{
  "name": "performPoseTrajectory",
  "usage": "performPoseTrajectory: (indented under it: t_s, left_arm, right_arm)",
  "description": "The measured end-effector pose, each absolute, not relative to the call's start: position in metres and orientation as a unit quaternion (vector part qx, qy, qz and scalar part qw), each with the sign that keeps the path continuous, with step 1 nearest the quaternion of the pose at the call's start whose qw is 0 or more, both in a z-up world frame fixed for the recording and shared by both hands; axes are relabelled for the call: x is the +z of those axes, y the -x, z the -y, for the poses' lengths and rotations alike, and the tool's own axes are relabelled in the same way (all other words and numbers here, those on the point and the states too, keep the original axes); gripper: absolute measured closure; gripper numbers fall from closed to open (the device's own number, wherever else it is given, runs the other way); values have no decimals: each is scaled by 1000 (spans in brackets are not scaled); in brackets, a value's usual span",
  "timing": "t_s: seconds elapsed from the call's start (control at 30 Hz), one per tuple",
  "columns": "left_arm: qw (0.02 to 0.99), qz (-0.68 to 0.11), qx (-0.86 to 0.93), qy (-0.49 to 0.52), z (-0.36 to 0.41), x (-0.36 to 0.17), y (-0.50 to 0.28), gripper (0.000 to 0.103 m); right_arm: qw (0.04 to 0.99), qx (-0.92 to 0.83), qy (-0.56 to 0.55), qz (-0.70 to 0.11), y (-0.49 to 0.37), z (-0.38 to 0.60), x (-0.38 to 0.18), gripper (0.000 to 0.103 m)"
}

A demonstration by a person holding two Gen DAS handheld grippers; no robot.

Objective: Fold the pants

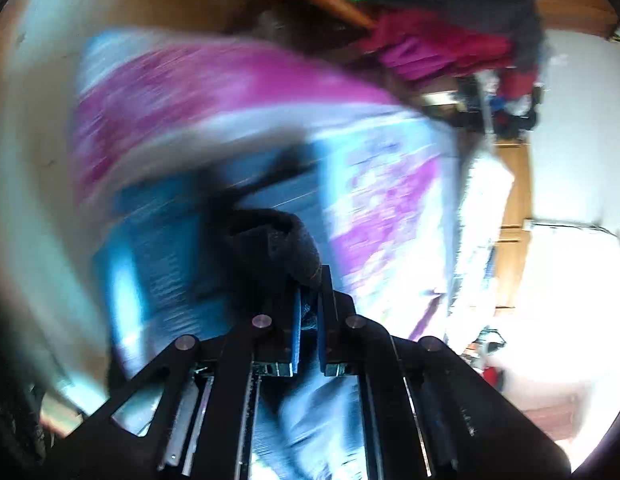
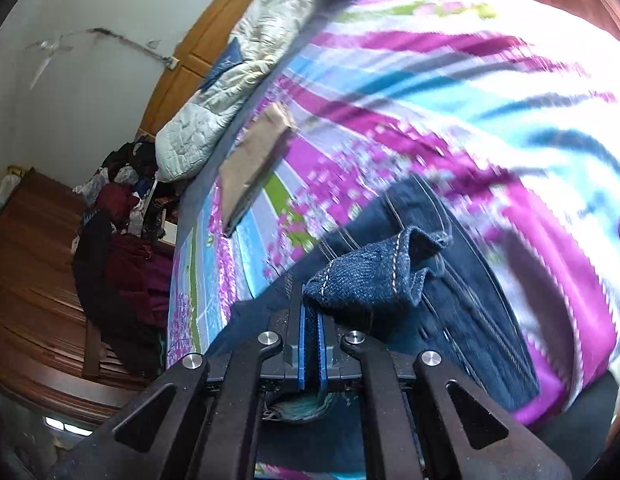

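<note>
Your bed (image 2: 449, 92), under its striped pink, blue and white floral sheet, fills both views, badly motion-blurred. A pale quilt (image 2: 214, 108) lies bunched at 11 o'clock in the right wrist view, and a flat tan folded piece (image 2: 258, 156) rests on the sheet just below it. The dark denim pants (image 2: 461, 280) lie across the sheet toward 4 o'clock. Your right hand-held gripper (image 2: 311, 320) is clamped on a stitched denim edge; your left hand-held gripper (image 1: 308, 300) pinches dark fabric too.
</note>
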State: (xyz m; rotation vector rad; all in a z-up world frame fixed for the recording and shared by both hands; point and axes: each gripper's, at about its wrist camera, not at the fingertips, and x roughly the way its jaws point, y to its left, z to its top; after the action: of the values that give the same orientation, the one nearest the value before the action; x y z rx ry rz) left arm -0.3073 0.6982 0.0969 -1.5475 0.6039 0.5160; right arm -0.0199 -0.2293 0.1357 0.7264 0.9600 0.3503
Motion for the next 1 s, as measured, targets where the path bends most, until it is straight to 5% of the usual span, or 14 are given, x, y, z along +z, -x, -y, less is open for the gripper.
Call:
performPoseTrajectory:
  t_s: [0.2, 0.3, 0.47, 0.6, 0.73, 0.8, 0.83, 0.9, 1.0]
  left_arm:
    - [715, -197, 149, 654, -739, 202, 240, 99]
    - [756, -155, 131, 623, -743, 228, 262, 99]
    - [722, -204, 152, 643, -740, 137, 322, 99]
    - [681, -329, 208, 620, -718, 12, 362, 95]
    - [653, -223, 182, 700, -712, -15, 395, 92]
    - [679, -236, 190, 669, -711, 0, 390, 78]
    - [685, -235, 185, 665, -710, 5, 389, 58]
    - [686, -211, 177, 674, -709, 10, 389, 34]
    - [681, -193, 198, 678, -705, 12, 387, 31]
  right_arm:
    - [865, 228, -316, -317, 12, 216, 269, 96]
    - [863, 245, -320, -306, 38, 230, 273, 96]
    - [823, 194, -313, -433, 73, 256, 177, 96]
    - [767, 112, -310, -551, 93, 272, 63, 96]
    - [749, 104, -374, -538, 101, 285, 34, 92]
    - [749, 111, -384, -529, 102, 284, 34, 88]
    - [748, 114, -385, -528, 102, 282, 33, 78]
    - [749, 118, -397, -517, 101, 281, 28, 61]
    - [754, 114, -409, -501, 99, 276, 25, 61]
